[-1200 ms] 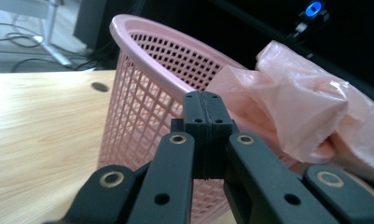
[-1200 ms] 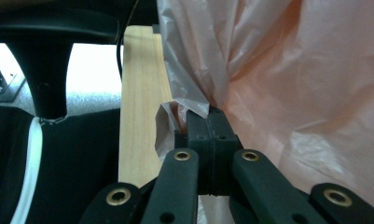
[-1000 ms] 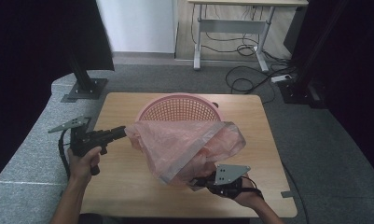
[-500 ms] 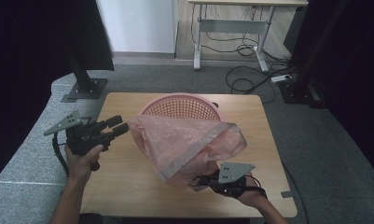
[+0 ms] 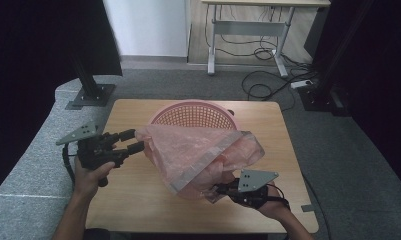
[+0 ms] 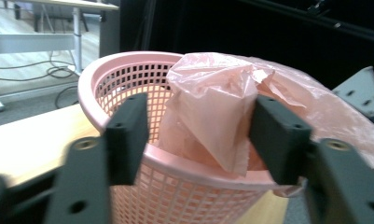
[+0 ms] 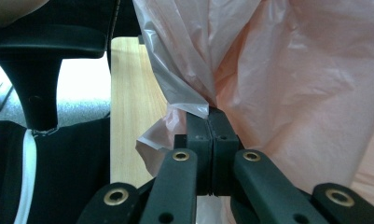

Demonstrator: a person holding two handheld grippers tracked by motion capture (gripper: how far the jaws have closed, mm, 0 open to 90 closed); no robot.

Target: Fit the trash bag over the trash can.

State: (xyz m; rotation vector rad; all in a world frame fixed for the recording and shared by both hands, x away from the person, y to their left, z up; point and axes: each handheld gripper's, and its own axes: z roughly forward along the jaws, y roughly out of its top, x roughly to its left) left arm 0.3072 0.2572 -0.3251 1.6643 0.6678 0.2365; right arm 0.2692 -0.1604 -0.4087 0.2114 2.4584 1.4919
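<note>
A pink mesh basket (image 5: 188, 112) stands at the back middle of the wooden table (image 5: 133, 200). A thin pink plastic bag (image 5: 198, 150) is draped over its front rim and stretches down to the right. My left gripper (image 5: 132, 140) is open, level with the bag's left edge. Its jaws have just been opening, and nothing is pressed between the pads. In the left gripper view the open left gripper (image 6: 201, 123) frames the basket (image 6: 96, 79) and the bag (image 6: 212, 107) beyond it. My right gripper (image 5: 215, 190) is shut on the bag's lower corner. The right gripper view shows the right gripper (image 7: 208, 116) pinching a fold of bag (image 7: 292, 84).
A desk frame (image 5: 248, 30) and floor cables (image 5: 268, 82) lie beyond the table. A black stand base (image 5: 90, 95) sits at the back left. Grey padding (image 5: 33, 160) borders the table's left side. Dark curtains hang on both sides.
The left gripper opened and let go of the bag's left corner, then drew back a little to the left and up. The bag's left side sagged toward the basket. The right gripper stayed put.
</note>
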